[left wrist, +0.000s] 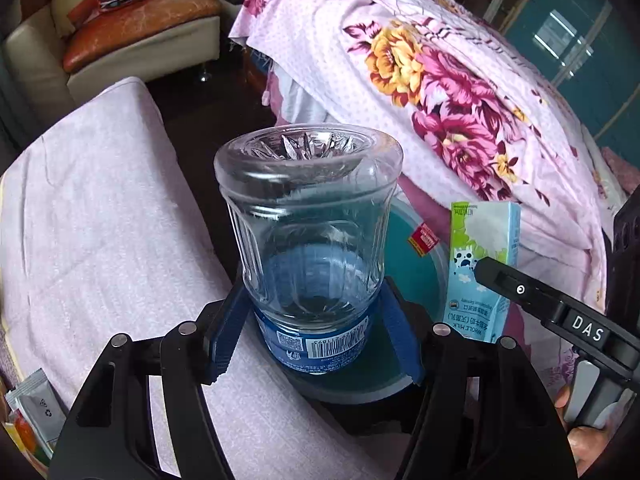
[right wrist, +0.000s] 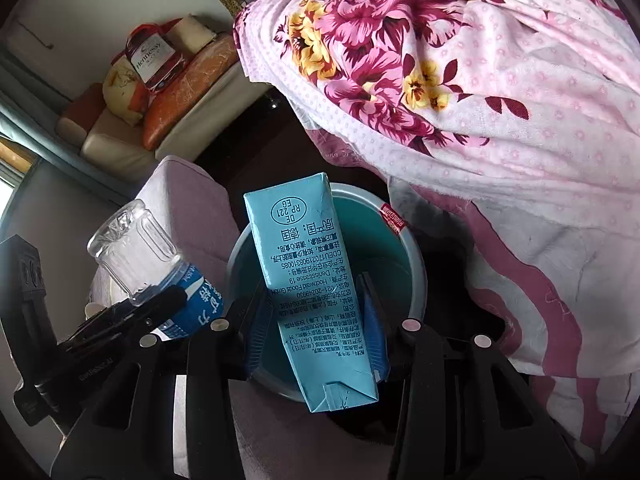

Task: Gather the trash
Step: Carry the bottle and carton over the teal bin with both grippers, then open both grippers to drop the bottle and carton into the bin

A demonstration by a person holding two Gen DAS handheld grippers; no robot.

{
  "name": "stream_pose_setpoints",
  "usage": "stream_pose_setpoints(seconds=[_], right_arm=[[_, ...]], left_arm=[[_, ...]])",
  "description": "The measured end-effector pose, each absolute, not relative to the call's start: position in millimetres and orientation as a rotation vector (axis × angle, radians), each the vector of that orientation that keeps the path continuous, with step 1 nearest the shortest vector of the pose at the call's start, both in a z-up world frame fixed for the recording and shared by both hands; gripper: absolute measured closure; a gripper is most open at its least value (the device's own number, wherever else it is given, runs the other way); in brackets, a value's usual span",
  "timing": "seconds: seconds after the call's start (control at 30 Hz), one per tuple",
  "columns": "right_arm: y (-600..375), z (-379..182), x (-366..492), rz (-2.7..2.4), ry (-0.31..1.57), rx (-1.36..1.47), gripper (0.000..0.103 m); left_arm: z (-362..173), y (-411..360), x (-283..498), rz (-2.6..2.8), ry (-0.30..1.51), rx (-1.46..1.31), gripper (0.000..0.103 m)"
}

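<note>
We have both pieces of trash over the bin, a teal pail standing between the pink mattress and the floral quilt. The left gripper is clamped on the bottle, its blue pads on the label band, the clear base pointing away from us and the bottle empty as far as we can see. The right gripper is clamped on the carton, pads on its two narrow sides, and the carton hangs above the bin's mouth. To drop well, we should bring each item squarely over the opening before we part the pads: the carton looks well placed, while in the right wrist view the bottle sits off to the bin's left rim, so we would judge it needs to come further in. Letting go one at a time should keep them from knocking each other out. Lowering first would spare a bounce. Readable writing: the carton says "WHOLE MILK", "DE RP 221 EG", "Hochwald Foods GmbH" and Chinese text; the bottle's blue label has a barcode and QR code; the other gripper's finger reads "DAS"; a bag on the sofa reads "Hennessy".
</note>
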State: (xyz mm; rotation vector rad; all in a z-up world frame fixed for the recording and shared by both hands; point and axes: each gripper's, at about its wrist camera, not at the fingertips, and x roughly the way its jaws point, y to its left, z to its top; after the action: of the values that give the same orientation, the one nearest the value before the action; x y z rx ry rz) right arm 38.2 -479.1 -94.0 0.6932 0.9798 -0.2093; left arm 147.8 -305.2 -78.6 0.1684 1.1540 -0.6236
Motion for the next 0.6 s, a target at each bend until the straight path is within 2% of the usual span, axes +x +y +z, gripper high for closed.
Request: stream_pose_setpoints(seconds=[0.2, 0.3, 0.6], right_arm=[[-485.5, -105.4, 41.5, -0.201, 1.001, 0.708, 0.063], [-482.5, -108.3, 42.7, -0.189, 1.011, 0.71, 0.063], [-467.9, -108.9, 48.6, -0.182, 1.033, 0.695, 0.063]], left_arm=[[-98.7, -316.1, 143.8, -0.621, 1.201, 0.225, 0.036], [-94.1, -312.9, 139.1, -0.624, 1.175, 0.242, 0.023], [-80.5, -290.3, 132.5, -0.599, 1.155, 0.223, 0.022]])
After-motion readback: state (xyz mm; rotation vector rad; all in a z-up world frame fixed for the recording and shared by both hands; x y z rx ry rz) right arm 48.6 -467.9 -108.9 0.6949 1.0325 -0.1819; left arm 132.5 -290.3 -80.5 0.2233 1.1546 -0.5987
